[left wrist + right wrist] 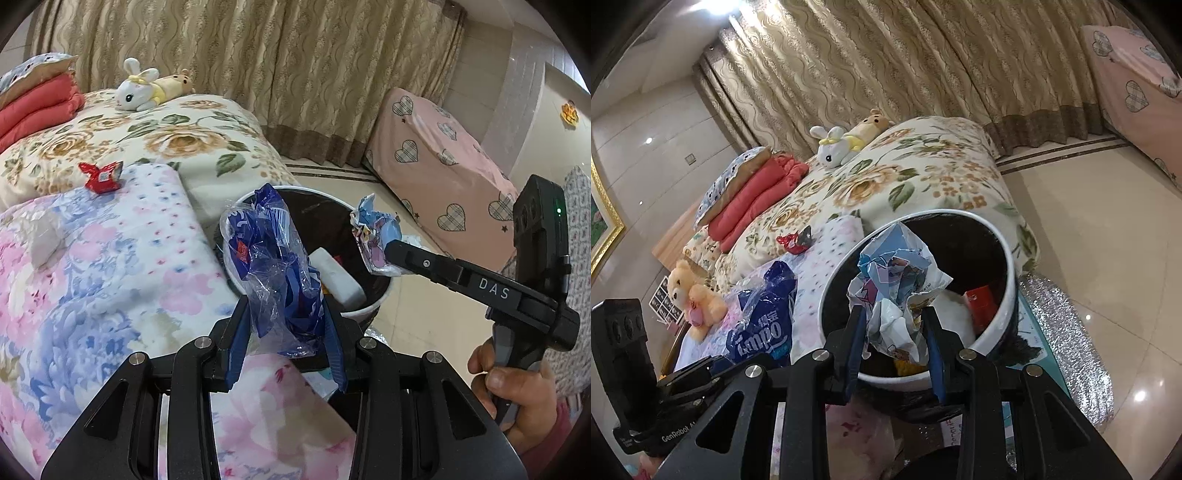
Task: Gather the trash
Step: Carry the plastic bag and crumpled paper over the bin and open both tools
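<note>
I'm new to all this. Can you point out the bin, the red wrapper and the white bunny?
bin point(1006, 258), right wrist view, on its white rim.
red wrapper point(101, 177), left wrist view, on its crumpled middle.
white bunny point(135, 94), left wrist view, on its head.

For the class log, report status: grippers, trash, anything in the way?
Left gripper shut on blue plastic bag. Right gripper shut on crumpled wrapper, over bin. Red wrapper on bed. Nothing blocking.

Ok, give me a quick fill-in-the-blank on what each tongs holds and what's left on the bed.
1. The left tongs grip a crumpled ___ plastic bag.
2. The right tongs hold a crumpled cartoon-print wrapper over the white-rimmed ___.
3. A ___ foil wrapper lies on the dotted blanket.

Missing: blue; bin; red
</note>
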Available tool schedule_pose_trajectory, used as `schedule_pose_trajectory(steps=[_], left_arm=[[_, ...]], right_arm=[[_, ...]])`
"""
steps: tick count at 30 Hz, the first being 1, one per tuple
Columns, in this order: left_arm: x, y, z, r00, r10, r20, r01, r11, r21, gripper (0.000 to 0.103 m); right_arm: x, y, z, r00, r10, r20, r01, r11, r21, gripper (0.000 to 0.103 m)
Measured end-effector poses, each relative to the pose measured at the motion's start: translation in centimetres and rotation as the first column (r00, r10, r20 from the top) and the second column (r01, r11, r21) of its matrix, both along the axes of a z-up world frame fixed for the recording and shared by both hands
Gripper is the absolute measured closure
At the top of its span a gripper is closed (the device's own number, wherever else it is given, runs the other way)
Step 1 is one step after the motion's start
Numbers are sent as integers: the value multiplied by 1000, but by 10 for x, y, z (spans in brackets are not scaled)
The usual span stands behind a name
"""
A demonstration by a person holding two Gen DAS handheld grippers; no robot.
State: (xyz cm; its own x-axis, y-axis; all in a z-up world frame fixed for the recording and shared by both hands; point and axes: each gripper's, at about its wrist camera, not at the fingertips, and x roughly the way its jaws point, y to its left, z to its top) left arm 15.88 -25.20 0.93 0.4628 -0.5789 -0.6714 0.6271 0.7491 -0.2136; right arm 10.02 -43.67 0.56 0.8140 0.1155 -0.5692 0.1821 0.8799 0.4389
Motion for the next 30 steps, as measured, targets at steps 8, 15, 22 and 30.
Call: schedule_pose_trajectory(steps=[8, 15, 22, 30], left_arm=[[4, -18, 0, 1000, -21, 8, 21, 1000, 17, 67], [10, -26, -3, 1000, -23, 4, 23, 999, 32, 67], [18, -34, -5, 1000, -27, -2, 27, 999, 43, 67], [26, -45, -7, 999, -36, -7, 36, 998, 52, 67]], right_arm=[[6, -10, -2, 1000, -7, -11, 7, 1000, 2, 72], [13, -14, -5, 1000, -9, -20, 9, 1000, 0, 72], [19, -18, -6, 1000, -8, -28, 8, 1000, 3, 72], [27, -24, -7, 999, -9, -37, 9, 1000, 3, 72]])
